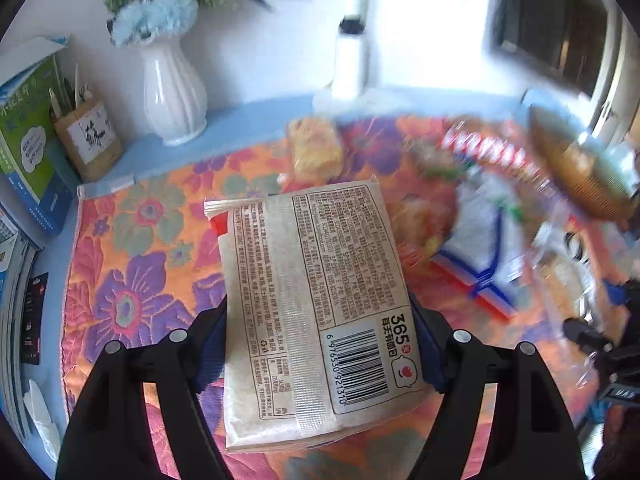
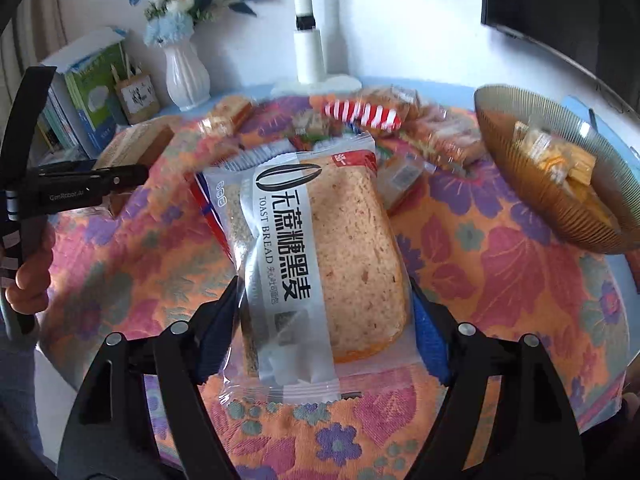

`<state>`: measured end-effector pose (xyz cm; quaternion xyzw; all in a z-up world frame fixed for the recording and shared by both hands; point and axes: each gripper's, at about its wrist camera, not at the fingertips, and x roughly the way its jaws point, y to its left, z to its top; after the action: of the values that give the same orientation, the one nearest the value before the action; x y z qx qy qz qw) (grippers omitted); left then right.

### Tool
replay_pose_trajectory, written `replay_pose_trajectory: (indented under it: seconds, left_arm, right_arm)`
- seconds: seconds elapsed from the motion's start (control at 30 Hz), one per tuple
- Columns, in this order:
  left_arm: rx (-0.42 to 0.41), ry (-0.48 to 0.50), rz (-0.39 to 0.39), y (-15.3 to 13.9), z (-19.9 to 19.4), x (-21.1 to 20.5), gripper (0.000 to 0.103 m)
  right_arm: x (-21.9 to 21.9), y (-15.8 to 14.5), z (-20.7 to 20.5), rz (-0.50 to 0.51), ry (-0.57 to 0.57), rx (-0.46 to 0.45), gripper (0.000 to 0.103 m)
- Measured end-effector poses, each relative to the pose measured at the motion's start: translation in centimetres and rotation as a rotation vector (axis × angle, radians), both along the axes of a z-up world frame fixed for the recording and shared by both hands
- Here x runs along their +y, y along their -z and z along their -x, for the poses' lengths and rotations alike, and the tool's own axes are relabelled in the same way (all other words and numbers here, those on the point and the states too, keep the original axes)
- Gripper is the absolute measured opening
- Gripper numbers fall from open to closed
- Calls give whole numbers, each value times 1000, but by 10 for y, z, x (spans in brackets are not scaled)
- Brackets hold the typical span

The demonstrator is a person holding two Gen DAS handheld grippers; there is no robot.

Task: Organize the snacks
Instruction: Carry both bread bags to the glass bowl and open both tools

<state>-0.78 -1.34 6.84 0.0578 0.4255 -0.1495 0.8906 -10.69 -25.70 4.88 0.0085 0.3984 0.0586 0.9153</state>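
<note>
My left gripper point(image 1: 318, 344) is shut on a beige snack packet point(image 1: 312, 300), back side up with a barcode, held above the floral cloth point(image 1: 132, 248). My right gripper point(image 2: 322, 332) is shut on a clear packet of toast bread point(image 2: 320, 256), held above the cloth. A pile of loose snack packets point(image 2: 384, 128) lies at the far middle of the table. A brown ribbed glass bowl point(image 2: 532, 184) at the right holds several small yellow packets point(image 2: 556, 156). The left gripper point(image 2: 80, 190) also shows at the left in the right wrist view, the right one point(image 1: 600, 344) at the right in the left wrist view.
A white vase of blue flowers point(image 1: 174, 92) stands at the back left, beside a pen holder point(image 1: 90, 140) and books point(image 1: 28, 136). A white lamp post point(image 2: 308, 44) stands at the back middle. A dark screen point(image 2: 560, 12) hangs at the upper right.
</note>
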Motion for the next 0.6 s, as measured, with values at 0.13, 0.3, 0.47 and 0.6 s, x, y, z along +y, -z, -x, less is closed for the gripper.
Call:
replay_pose_trajectory:
  seconds: [0.13, 0.3, 0.47, 0.6]
  left_arm:
    - [-36, 39, 45, -25, 10, -17, 74]
    - [-86, 142, 83, -55, 22, -51, 74]
    - [-125, 294, 137, -91, 21, -109, 74]
    - [-162, 403, 136, -115, 9, -173, 74]
  right_arm:
    - [-13, -29, 16, -2, 28, -77, 78]
    - [-43, -58, 36, -23, 108, -162, 79]
    - [-103, -95, 36, -67, 232, -221, 79]
    - [-158, -118, 25, -89, 394, -258, 79]
